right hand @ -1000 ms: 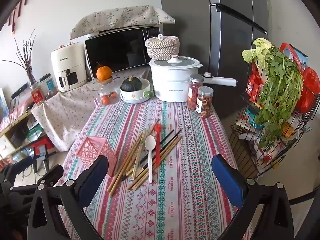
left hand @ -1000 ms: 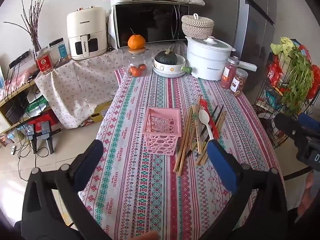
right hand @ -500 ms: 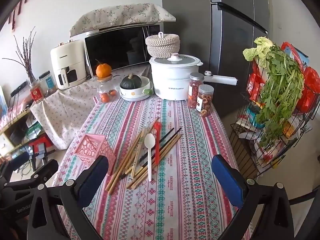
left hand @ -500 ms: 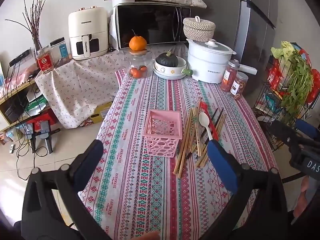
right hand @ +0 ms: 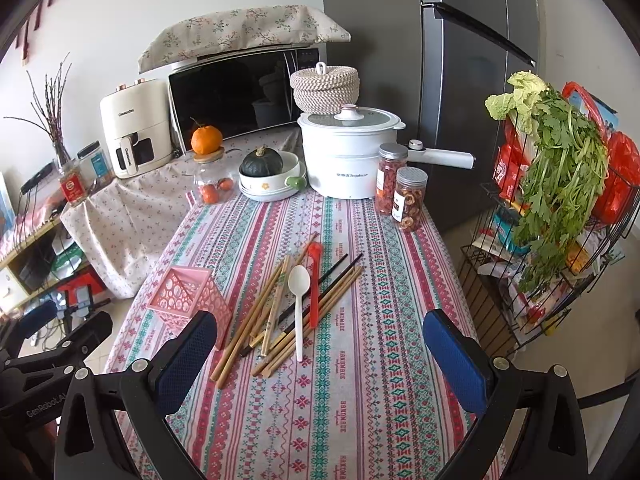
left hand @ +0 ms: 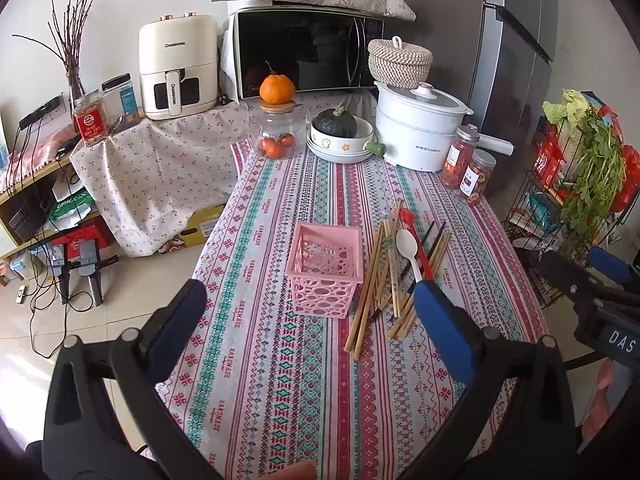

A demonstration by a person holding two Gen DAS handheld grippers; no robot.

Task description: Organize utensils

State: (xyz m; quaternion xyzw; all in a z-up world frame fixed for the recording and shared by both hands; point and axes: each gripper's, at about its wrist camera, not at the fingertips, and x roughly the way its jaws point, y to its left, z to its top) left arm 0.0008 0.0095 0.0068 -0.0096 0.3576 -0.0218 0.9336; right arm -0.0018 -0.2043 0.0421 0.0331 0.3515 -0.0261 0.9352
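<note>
The table (right hand: 360, 420) under its striped patterned cloth takes up most of both views, and the pink basket (left hand: 326, 268) standing upright on it serves as the landmark for everything else. Behind the basket, at the far end of the cloth, a white cooking pot (right hand: 348, 156) with a glass lid sits beside a bowl holding a dark green squash (right hand: 262, 162); a glass jar (left hand: 278, 136) with an orange on its lid is to the left of that bowl. Two small jars of dried fruit (right hand: 400, 196) stand to the right of the pot.

Nearer, the left gripper (left hand: 310, 324) hangs above the near part of the table in front of the basket, its blue-padded fingers spread wide with nothing between them. The right gripper (right hand: 320, 354) hovers to the right of the basket, its fingers likewise wide apart and empty.

Just to the right of the basket lies a loose fan of bamboo chopsticks (right hand: 256, 316), the closest ones just beside its wall, possibly touching it. Black chopsticks (right hand: 340, 270) cross among them. A red spoon (right hand: 315, 284) lies on the pile, and a white spoon (right hand: 299, 304) lies alongside it, bowl pointing away from the grippers. The basket looks empty, though its floor is only partly visible.
</note>
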